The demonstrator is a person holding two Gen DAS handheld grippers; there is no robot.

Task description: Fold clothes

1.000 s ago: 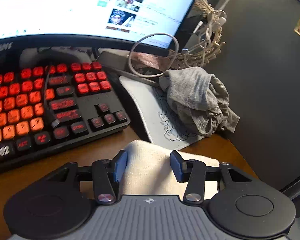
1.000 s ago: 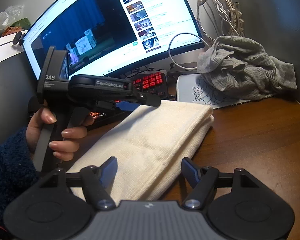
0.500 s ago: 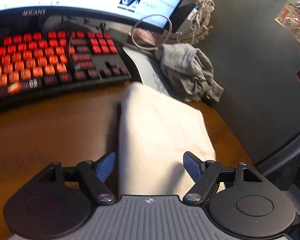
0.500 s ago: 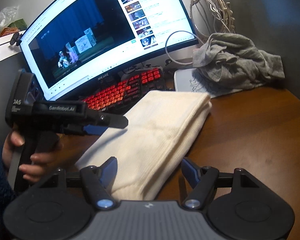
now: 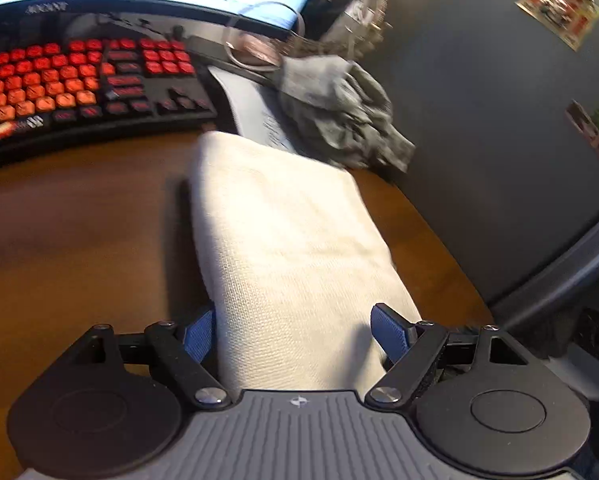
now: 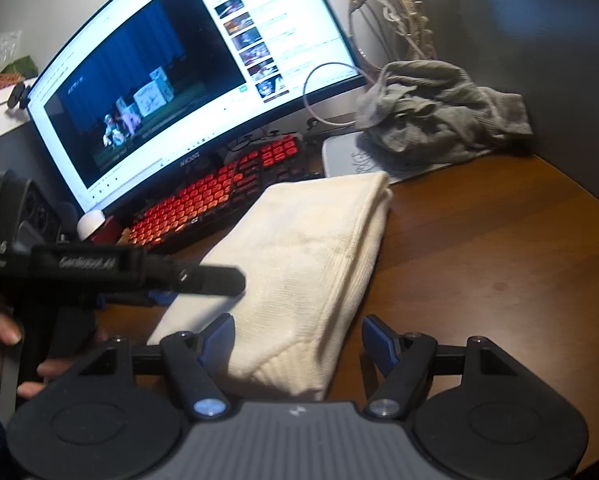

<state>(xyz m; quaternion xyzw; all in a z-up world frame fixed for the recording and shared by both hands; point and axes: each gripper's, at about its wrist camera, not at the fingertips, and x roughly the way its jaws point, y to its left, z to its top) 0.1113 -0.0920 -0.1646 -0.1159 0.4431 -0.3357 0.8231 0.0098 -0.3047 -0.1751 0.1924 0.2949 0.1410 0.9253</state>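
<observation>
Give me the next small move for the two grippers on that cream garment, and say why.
Probably lower both and close on the near end of the cream garment, to fold it toward the far end. It lies as a long folded strip on the wooden desk; the left gripper and right gripper are open, straddling that end, gripping nothing. The crumpled grey garment waits behind.

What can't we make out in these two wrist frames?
- Cream garment: near end hidden under the left gripper body, left wrist view.
- Same near end, right wrist view: partly covered by the right gripper.
- Gray garment: crumpled; type unclear in both views.
- Keyboard legends: motion-blurred, unreadable.
- Monitor: cut off by the top edge, left wrist view.
</observation>
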